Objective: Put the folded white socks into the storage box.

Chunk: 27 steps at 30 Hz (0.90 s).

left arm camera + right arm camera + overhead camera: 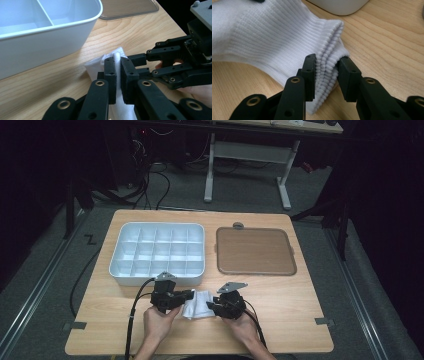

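Gripping unlabelled white sock [274,37], left claw [118,75], right claw [325,75].

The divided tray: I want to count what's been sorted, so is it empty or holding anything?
Empty, as far as visible: the white divided tray shows bare compartments in the high view, and the white sock lies outside on the table.

A dim room — grey carpeted floor [60,265] around a wooden table [295,310]. At twelve o'clock a white-legged desk [250,155]; black cables [150,175] sprawl at eleven. Metal floor rails [35,290] flank the table at nine and three — dark edges beyond.
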Each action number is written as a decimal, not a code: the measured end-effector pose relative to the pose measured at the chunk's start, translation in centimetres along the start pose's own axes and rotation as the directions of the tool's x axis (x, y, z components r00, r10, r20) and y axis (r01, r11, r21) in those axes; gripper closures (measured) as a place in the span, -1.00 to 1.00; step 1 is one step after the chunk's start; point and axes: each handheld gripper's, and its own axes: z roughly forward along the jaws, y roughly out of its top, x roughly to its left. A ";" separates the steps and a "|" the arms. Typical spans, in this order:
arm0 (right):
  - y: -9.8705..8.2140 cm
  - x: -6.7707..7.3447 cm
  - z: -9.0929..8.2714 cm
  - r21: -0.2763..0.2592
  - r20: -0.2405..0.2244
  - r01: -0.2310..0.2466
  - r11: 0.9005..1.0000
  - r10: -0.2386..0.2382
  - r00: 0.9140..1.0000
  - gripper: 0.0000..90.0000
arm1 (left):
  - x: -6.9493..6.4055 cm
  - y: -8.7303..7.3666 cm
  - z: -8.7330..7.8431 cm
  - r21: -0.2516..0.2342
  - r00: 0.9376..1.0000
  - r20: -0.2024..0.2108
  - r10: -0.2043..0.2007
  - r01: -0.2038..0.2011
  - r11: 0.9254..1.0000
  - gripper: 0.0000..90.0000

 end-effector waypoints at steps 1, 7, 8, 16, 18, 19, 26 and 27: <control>0.0 0.0 0.0 0.000 0.000 0.000 1.000 0.000 1.000 0.54 | -0.1 0.0 0.1 0.003 1.000 0.003 0.005 -0.005 1.000 0.88; 0.2 0.3 0.2 0.002 -0.008 0.007 1.000 -0.007 1.000 0.54 | -0.6 -0.1 0.7 0.008 1.000 0.008 0.012 -0.012 1.000 0.88; 0.3 0.3 0.3 0.005 -0.007 0.011 1.000 -0.011 1.000 0.55 | -0.6 -0.1 0.8 0.012 1.000 0.007 0.015 -0.015 1.000 0.88; 0.8 0.9 0.8 0.011 -0.018 0.020 1.000 -0.020 1.000 0.55 | -0.7 -0.5 1.7 0.013 0.999 -0.004 0.036 -0.036 0.999 0.88; 0.8 1.0 0.8 0.013 -0.020 0.018 1.000 -0.018 1.000 0.55 | -0.8 -0.6 1.9 0.012 0.999 -0.004 0.038 -0.038 0.999 0.88; 0.9 1.1 0.9 0.011 -0.025 0.017 1.000 -0.017 1.000 0.55 | -0.8 -0.6 1.9 0.014 0.999 -0.008 0.046 -0.046 0.999 0.88; 1.0 1.3 1.1 0.015 -0.040 0.019 1.000 -0.018 0.999 0.54 | -0.5 -1.3 2.5 0.024 0.998 -0.021 0.064 -0.064 0.998 0.88; 1.0 1.3 1.1 0.015 -0.040 0.019 1.000 -0.018 0.999 0.54 | -0.4 -1.3 2.6 0.024 0.998 -0.020 0.062 -0.062 0.998 0.88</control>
